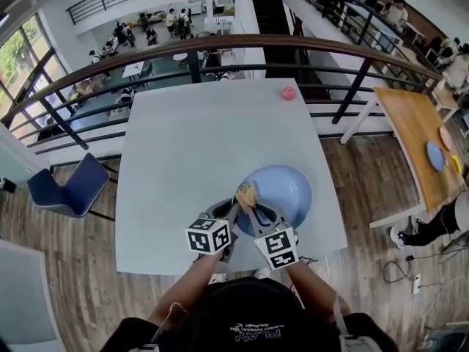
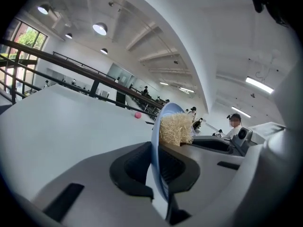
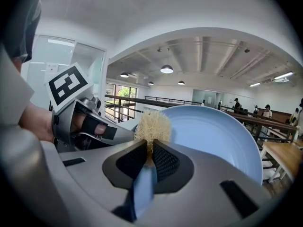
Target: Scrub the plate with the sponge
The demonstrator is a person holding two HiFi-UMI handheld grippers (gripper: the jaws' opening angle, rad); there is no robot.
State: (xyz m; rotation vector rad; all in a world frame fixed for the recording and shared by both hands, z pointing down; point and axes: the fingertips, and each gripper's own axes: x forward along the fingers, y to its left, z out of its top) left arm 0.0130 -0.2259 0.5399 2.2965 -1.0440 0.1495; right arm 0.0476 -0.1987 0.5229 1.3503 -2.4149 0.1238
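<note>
A light blue plate is held tilted above the near right part of the white table. My left gripper is shut on the plate's near left rim; in the left gripper view the plate stands edge-on between the jaws of the left gripper. A tan fibrous sponge rests against the plate's left edge. My right gripper is shut on it. In the right gripper view the sponge sticks out past the right gripper against the plate. The sponge touches the plate's face.
A small pink ball lies at the table's far right edge. A curved railing runs behind the table. A blue chair stands to the left. To the right is a wooden table with coloured dishes.
</note>
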